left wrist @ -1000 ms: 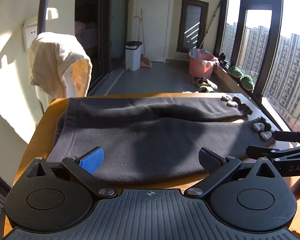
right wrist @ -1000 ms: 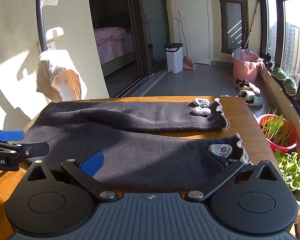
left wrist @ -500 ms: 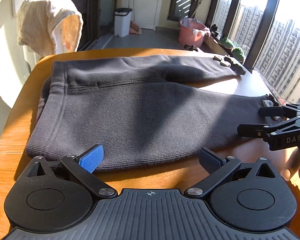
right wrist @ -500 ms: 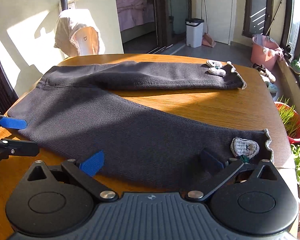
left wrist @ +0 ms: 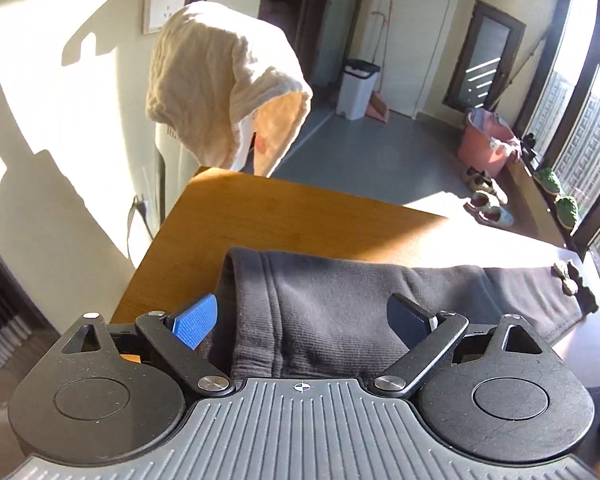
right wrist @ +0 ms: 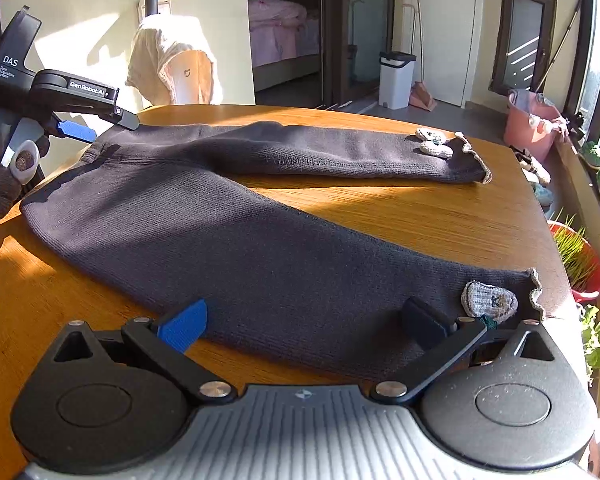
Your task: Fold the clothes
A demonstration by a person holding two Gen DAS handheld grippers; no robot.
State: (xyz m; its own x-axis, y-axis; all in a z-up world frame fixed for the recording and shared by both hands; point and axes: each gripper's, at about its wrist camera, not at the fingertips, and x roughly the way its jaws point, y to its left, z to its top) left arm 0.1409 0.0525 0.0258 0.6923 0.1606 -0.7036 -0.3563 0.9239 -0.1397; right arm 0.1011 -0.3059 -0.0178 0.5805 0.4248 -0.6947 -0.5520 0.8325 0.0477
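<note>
A: Where do the trousers [right wrist: 228,236] lie?
B: Flat on the table [right wrist: 440,216], waistband between the left gripper's [left wrist: 300,316] closing, unclamped jaws; right gripper [right wrist: 308,320] open at 1 cuff.

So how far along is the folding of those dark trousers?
Barely begun. Done: the trousers lie spread flat on the table, legs apart, no fold made. In hand: the left gripper has just been closing around the waistband, pads not yet pressing; the right gripper sits open over the near leg's cuff. Left: every fold.
</note>
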